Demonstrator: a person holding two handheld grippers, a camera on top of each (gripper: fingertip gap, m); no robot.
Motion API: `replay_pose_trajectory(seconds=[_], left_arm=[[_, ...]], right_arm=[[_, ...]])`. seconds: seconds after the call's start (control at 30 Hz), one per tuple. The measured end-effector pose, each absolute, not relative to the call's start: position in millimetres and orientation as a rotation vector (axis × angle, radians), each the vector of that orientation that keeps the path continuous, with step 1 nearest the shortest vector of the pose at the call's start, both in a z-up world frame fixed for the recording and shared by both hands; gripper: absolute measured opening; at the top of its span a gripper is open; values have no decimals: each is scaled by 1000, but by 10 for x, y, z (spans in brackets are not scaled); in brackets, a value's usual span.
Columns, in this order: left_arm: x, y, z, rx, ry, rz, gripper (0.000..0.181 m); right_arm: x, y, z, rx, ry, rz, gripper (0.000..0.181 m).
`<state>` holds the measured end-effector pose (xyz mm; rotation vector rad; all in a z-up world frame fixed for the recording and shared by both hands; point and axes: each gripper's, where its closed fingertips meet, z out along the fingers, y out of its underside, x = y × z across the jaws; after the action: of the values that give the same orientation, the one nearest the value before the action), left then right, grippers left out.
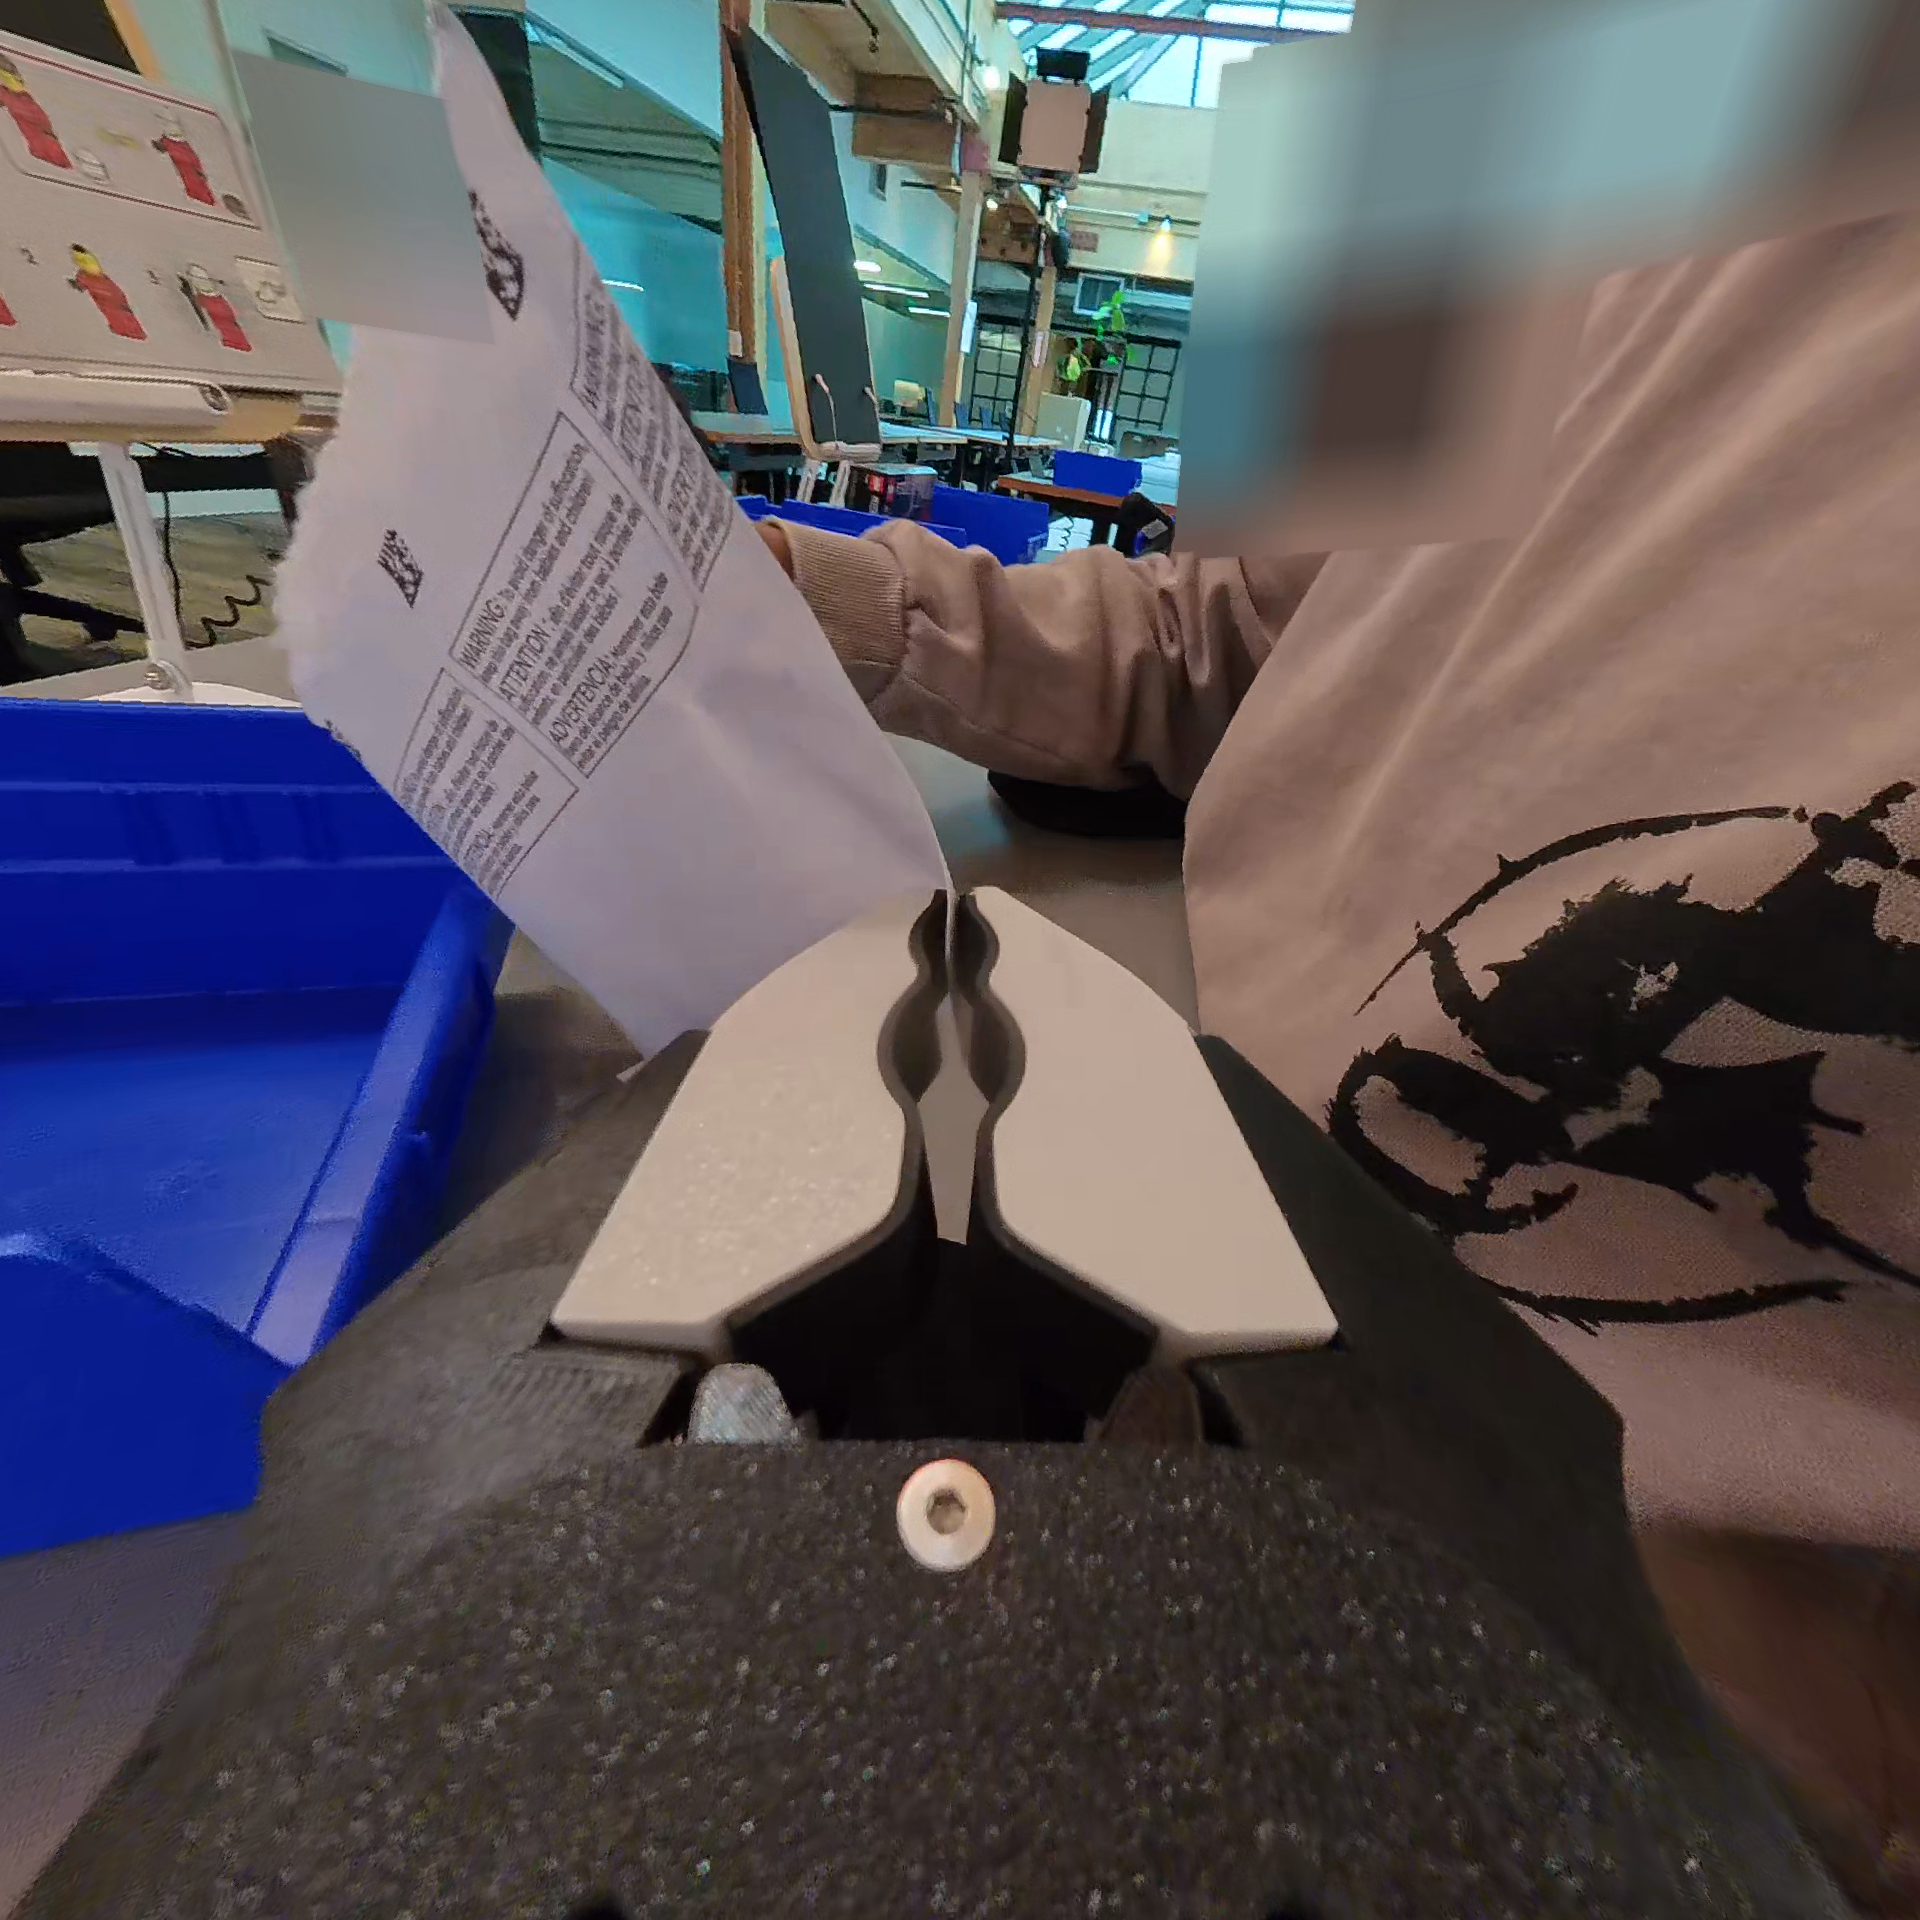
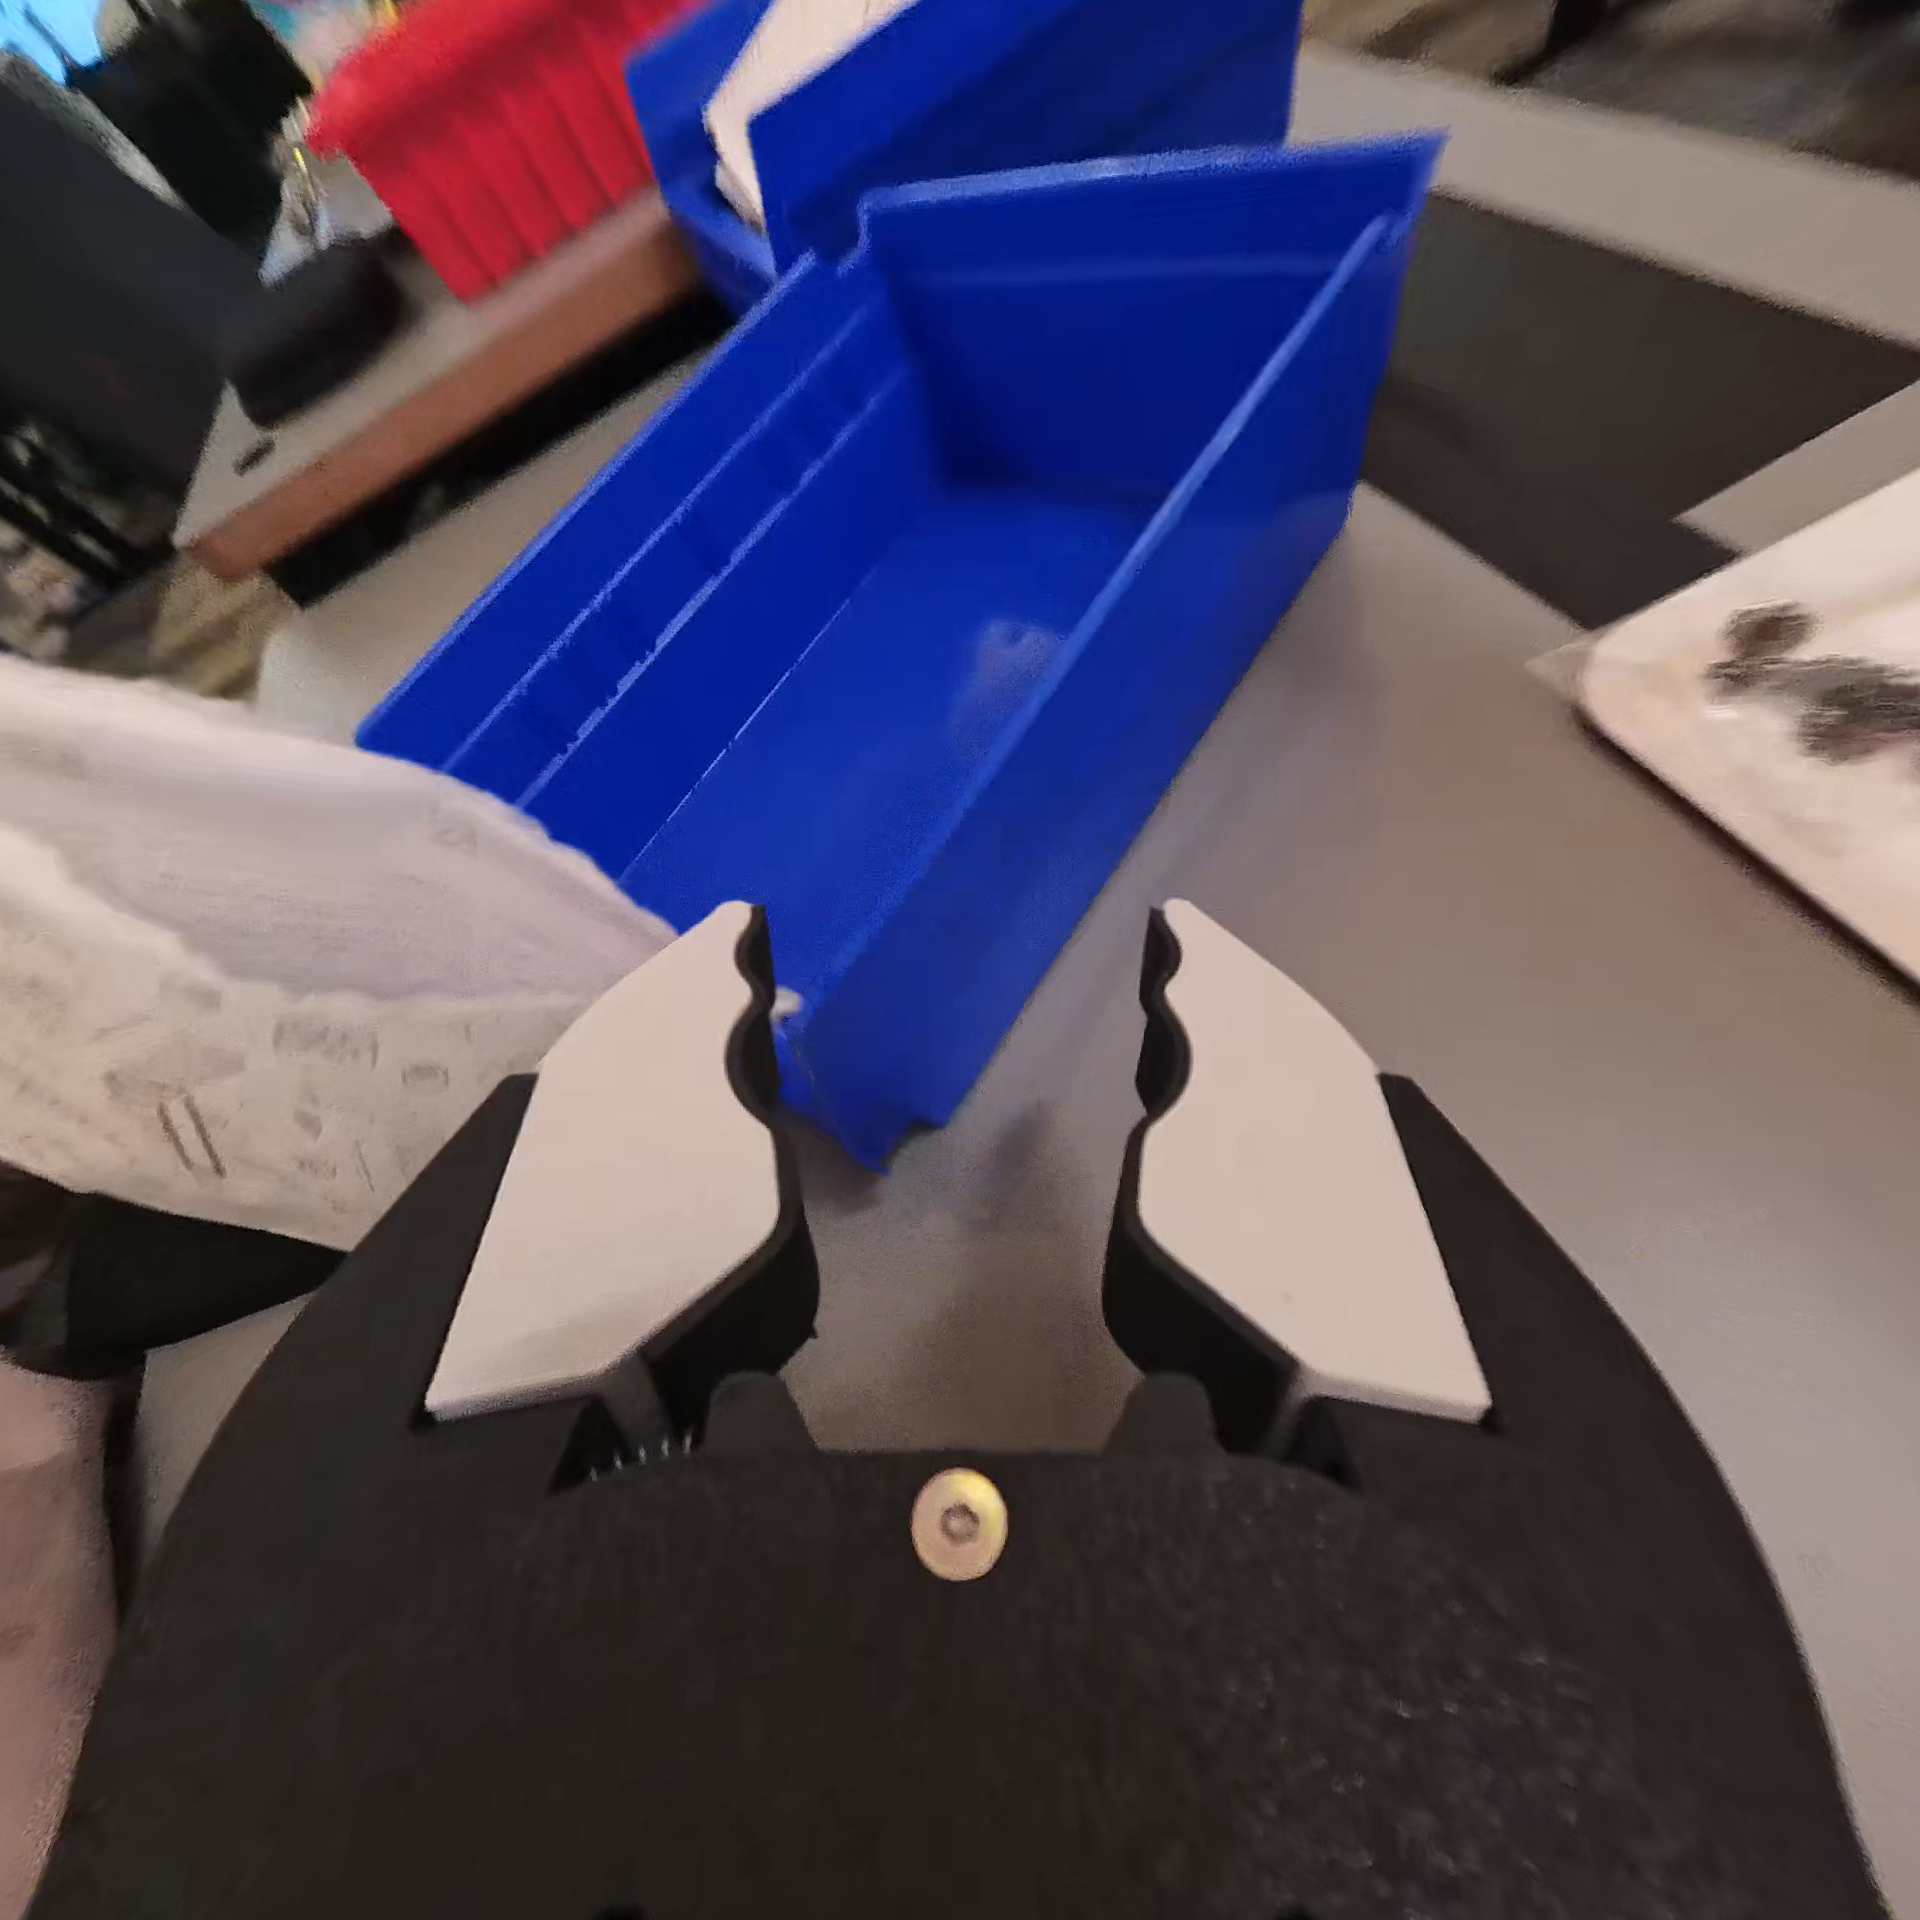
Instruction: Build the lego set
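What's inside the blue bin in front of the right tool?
The blue bin looks empty, bare floor showing. The white bag covers its near left corner, so that spot is hidden.

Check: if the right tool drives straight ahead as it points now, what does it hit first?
Most likely the near end of the blue bin, just beyond the open right tool. Depth is unclear; nothing sits between them.

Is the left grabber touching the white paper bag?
Touching. The left wrist view shows the left gripper with its jaws shut on a corner of the white paper bag, which sticks up from between the fingertips beside the blue bin.
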<state>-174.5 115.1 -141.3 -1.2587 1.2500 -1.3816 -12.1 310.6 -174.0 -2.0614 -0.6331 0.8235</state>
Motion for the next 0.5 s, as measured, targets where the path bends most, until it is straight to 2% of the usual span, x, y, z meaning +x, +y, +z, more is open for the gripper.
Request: replay_pose_trajectory(seconds=[0.03, 0.13, 0.5], left_arm=[[-1738, 1137, -1419, -1257, 1260, -1380, 2], [-1731, 1093, -1444, -1250, 1287, -1378, 2], [-1723, 839, -1615, -1235, 1400, -1460, 2]], right_arm=[[-233, 3107, -1795, -2103, -668, 806, 63], [-340, 3119, -1893, -2165, -751, 647, 15], [723, 2598, -1886, -2180, -430, 324, 5]])
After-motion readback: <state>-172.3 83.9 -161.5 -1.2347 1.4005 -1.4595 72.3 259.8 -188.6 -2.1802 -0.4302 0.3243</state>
